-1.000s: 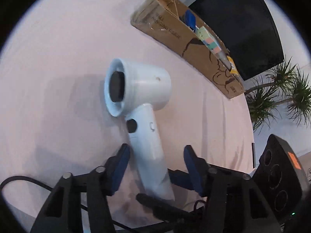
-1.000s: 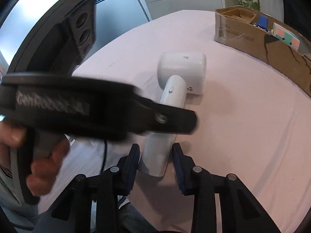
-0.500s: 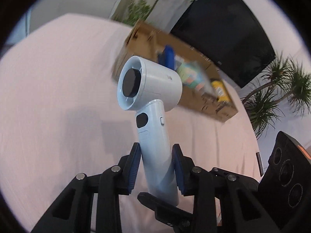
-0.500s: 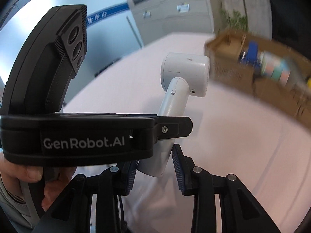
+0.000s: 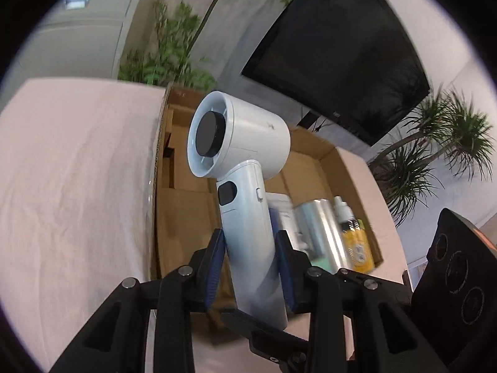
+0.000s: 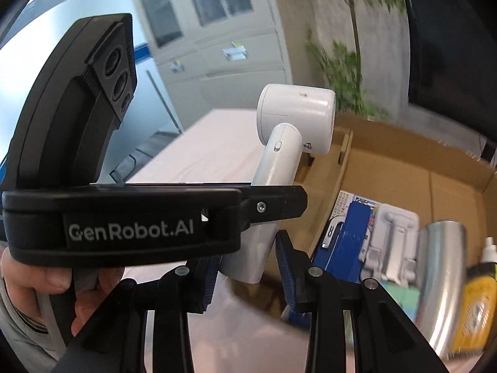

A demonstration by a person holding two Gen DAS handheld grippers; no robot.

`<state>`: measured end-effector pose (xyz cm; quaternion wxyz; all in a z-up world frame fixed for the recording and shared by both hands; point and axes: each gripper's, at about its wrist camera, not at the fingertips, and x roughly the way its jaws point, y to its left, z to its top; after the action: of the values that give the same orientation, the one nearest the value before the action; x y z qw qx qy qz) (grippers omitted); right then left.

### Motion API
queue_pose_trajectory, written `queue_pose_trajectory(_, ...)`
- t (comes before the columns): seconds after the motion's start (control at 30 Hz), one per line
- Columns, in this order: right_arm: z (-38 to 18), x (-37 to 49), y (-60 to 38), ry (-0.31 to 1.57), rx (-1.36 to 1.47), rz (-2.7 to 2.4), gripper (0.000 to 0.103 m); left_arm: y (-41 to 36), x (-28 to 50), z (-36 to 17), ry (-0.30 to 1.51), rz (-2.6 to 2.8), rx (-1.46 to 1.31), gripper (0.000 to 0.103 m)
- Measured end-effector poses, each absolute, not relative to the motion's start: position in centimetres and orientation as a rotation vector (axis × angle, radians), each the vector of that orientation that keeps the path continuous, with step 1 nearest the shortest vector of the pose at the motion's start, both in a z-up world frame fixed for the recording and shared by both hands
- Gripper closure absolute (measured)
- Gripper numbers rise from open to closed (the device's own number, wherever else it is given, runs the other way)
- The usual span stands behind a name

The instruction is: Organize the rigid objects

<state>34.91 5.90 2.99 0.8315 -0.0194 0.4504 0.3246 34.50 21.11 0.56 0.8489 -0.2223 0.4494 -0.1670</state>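
Left gripper (image 5: 251, 265) pinched the white hair dryer (image 5: 239, 168) low on its handle; right gripper (image 6: 248, 267) clamped the same handle's base, likely sharing a top-heavy load. Dryer was airborne, head up, over the cardboard box (image 5: 351, 168), above its bare compartment beside the 4 or so stored items.

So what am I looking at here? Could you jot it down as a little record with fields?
held item: white hair dryer, lifted above the cardboard box
left gripper: shut on the dryer's handle
right gripper: around the handle's lower end; contact unclear
box contents: blue package, white packaged item, silver cylinder, yellow bottle
free space: left part of the box looks bare
surface: pink tablecloth
background: dark screen, potted plants
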Motion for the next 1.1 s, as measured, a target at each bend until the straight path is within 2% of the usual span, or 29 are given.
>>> queue_pose_trajectory(0.2, -1.4, 40.5, 7.2, 1.129, 0.042, 0.636, 0.067, 21.9, 37.2, -3.7, 1.087, -0.332, -0.523, 0.070)
queue_pose_trajectory(0.3, -2.3, 41.1, 7.6, 1.158, 0.057, 0.622, 0.065, 22.0, 35.9, -3.7, 1.078, -0.330, -0.521, 0.071)
queue_pose_trajectory(0.33, -2.4, 41.1, 7.6, 1.158, 0.048, 0.602, 0.063, 22.0, 35.1, -3.1, 1.067, -0.335, -0.520, 0.071)
queue_pose_trajectory(0.37, -2.3, 41.1, 7.5, 1.163, 0.040, 0.586, 0.055, 22.0, 34.3, -2.3, 1.042, -0.323, -0.503, 0.071)
queue_pose_trajectory(0.43, -1.6, 40.5, 6.9, 1.147, 0.059, 0.583, 0.047, 21.5, 31.9, -0.6, 0.987, -0.274, -0.439, 0.066)
queue_pose_trajectory(0.53, 0.7, 37.3, 4.7, 1.031, 0.054, 0.565, 0.021, 20.1, 26.7, 2.9, 0.858, -0.157, -0.305, 0.041)
queue_pose_trajectory(0.6, 2.3, 34.1, 2.6, 0.917, 0.023, 0.538, 0.004, 18.7, 22.5, 5.2, 0.733, -0.037, -0.203, 0.014)
queue_pose_trajectory(0.63, 3.1, 32.3, 1.6, 0.863, 0.000, 0.512, 0.002, 17.8, 20.3, 6.1, 0.669, 0.017, -0.161, 0.012)
queue_pose_trajectory(0.73, 4.1, 27.4, -1.8, 0.765, -0.062, 0.402, 0.001, 14.5, 15.7, 7.2, 0.571, 0.106, -0.065, 0.011)
queue_pose_trajectory(1.1, 4.2, 17.3, -14.6, 0.733, -0.034, 0.173, 0.001, 3.8, 10.3, 5.2, 0.567, 0.104, -0.119, 0.010)
